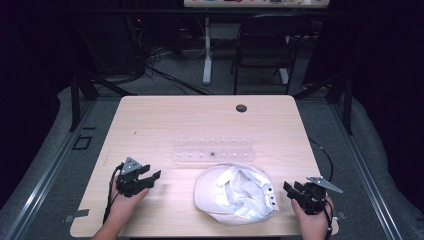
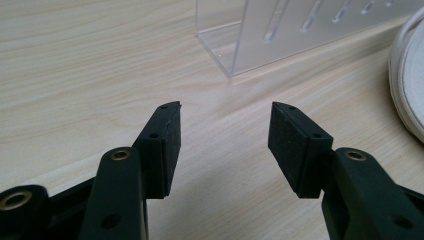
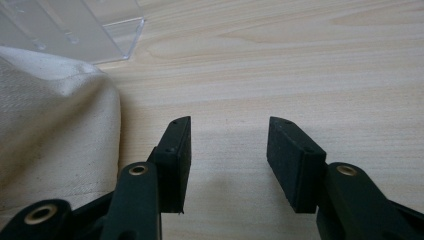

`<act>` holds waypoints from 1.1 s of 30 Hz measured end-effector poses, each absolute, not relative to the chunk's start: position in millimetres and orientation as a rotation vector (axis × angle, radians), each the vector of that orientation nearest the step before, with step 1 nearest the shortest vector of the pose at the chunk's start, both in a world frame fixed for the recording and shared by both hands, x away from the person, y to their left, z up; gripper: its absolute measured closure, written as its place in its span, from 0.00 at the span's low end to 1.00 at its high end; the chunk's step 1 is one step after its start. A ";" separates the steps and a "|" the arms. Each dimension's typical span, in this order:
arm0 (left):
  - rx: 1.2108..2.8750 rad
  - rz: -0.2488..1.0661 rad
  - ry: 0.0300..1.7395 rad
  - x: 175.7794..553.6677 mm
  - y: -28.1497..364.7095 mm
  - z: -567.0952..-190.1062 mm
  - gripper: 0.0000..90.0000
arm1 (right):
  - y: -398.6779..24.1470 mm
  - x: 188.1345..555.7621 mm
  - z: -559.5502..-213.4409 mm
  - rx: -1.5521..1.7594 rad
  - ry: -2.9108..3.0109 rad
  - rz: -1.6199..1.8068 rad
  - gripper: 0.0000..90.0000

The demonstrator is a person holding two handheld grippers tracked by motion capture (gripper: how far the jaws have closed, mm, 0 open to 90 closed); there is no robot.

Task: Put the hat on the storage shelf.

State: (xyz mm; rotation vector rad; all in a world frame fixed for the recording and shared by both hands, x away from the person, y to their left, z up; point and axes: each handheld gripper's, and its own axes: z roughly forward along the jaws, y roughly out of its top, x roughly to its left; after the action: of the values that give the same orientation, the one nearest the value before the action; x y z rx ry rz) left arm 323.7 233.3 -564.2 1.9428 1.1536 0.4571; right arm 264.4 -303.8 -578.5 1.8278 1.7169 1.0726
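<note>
A cream cap (image 1: 235, 192) lies upside down near the table's front edge, its inside facing up. Behind it stands a clear acrylic rack (image 1: 214, 149) with a row of slots. My left gripper (image 1: 156, 178) rests low over the wood to the left of the cap, open and empty. In the left gripper view the rack (image 2: 280, 35) is ahead and the cap's brim (image 2: 407, 75) is at the right edge. My right gripper (image 1: 290, 190) sits just right of the cap, open and empty. The right gripper view has the cap's cloth (image 3: 50, 130) beside its left jaw.
The light wooden table (image 1: 165, 120) has a round cable hole (image 1: 241, 108) near its far edge. Black cables trail from both grippers. A dark chair (image 1: 265, 45) and a white desk leg (image 1: 207, 50) stand beyond the table.
</note>
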 end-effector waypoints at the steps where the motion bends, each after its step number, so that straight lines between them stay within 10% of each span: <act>1: 1.951 0.458 1.148 323.5 232.4 -564.3 0.53 | -303.8 264.4 -578.5 1.828 1.717 1.073 0.59; 33: 1.969 0.452 1.128 320.5 227.9 -563.6 0.53 | -281.1 279.6 -500.5 1.948 2.134 1.058 0.70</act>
State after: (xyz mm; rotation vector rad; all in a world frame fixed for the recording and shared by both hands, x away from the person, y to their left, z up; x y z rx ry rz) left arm 320.5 227.9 -563.6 1.9688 1.1276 0.4517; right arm 279.6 -281.1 -500.5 1.9482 2.1340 1.0585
